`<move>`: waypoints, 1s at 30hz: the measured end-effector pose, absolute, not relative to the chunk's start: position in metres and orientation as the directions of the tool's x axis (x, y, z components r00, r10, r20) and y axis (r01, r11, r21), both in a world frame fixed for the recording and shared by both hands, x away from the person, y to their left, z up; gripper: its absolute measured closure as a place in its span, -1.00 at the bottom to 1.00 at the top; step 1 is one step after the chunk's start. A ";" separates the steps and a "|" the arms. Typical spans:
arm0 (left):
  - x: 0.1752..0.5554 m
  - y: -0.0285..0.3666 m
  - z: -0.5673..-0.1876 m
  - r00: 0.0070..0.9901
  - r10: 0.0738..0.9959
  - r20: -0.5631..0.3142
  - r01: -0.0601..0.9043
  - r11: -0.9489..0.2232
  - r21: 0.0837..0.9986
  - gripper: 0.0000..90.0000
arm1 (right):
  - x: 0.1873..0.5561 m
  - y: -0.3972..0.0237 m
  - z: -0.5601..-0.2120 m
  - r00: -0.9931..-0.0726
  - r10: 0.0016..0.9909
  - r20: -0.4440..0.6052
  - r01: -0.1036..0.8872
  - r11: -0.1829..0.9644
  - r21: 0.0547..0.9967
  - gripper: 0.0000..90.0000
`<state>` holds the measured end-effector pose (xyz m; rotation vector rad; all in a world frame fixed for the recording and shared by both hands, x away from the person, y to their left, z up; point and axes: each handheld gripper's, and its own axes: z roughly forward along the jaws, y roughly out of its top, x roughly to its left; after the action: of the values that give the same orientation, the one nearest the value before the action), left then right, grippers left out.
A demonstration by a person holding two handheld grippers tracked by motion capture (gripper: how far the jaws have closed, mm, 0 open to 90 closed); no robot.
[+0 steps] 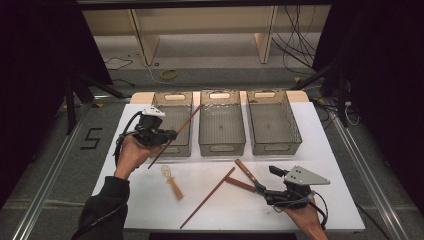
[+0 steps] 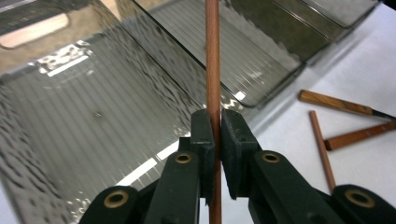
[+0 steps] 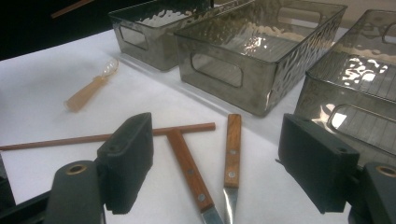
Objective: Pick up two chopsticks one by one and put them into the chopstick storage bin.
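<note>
Chopstick (image 1: 176, 135) held in the left tool (image 1: 167, 135), centre-left of the high view; its upper end reaches over the leftmost of 3 clear bins (image 1: 172, 125), its lower end hangs over the white table (image 1: 150, 200). In the left gripper view the stick (image 2: 213, 84) runs straight up the middle of the frame, pinched between the 2 black pads (image 2: 203, 140), jaws clenched on it, with the ribbed bin floor (image 2: 93, 121) behind it.

Step in hand, as judged: carrying 1 chopstick to the left bin, part of sorting the utensils into bins. All 3 bins look empty, so the sort is at its start.

Next move calls for: swing the stick fully over the bin opening, tip or lower it so both ends clear the rim, then let go. The stick looks longer than the bin is wide, so it probably needs to lie along the length.

Moving right: a small translucent spoon (image 1: 171, 181) lies on the table below the left bin. A 2nd chopstick (image 1: 207, 198) lies slanted at lower centre. 2 wood-handled knives (image 1: 246, 176) lie just beside it, blades toward the right tool (image 1: 274, 182).

Right tool at lower right, resting low over the table; in the right gripper view its pads (image 3: 126, 158) stand wide apart, released, nothing between them, the knife handles (image 3: 210, 158) lying ahead of the gap.
</note>
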<state>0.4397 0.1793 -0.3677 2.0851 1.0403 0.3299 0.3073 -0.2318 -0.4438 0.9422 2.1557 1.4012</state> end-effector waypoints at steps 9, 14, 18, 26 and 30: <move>0.467 0.193 -0.360 0.584 0.805 -0.102 0.575 -0.322 0.752 0.85 | 0.308 -0.232 -0.444 -0.691 0.722 0.029 0.320 0.270 0.908 -0.39; 0.479 0.196 -0.357 0.574 0.813 -0.099 0.573 -0.313 0.757 0.85 | 0.307 -0.232 -0.444 -0.694 0.720 0.029 0.319 0.270 0.908 -0.39; 0.489 0.198 -0.357 0.564 0.819 -0.105 0.578 -0.301 0.758 0.85 | 0.307 -0.232 -0.444 -0.693 0.720 0.031 0.320 0.269 0.909 -0.39; 0.504 0.200 -0.360 0.552 0.827 -0.108 0.580 -0.287 0.763 0.85 | 0.308 -0.232 -0.444 -0.695 0.719 0.036 0.322 0.266 0.909 -0.39; 0.512 0.201 -0.364 0.541 0.834 -0.109 0.586 -0.281 0.760 0.85 | 0.308 -0.232 -0.444 -0.695 0.718 0.035 0.324 0.269 0.907 -0.39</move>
<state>0.5120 0.2007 -0.3636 1.9905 1.1474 0.3994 0.3077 -0.2319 -0.4444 0.9456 2.1620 1.4048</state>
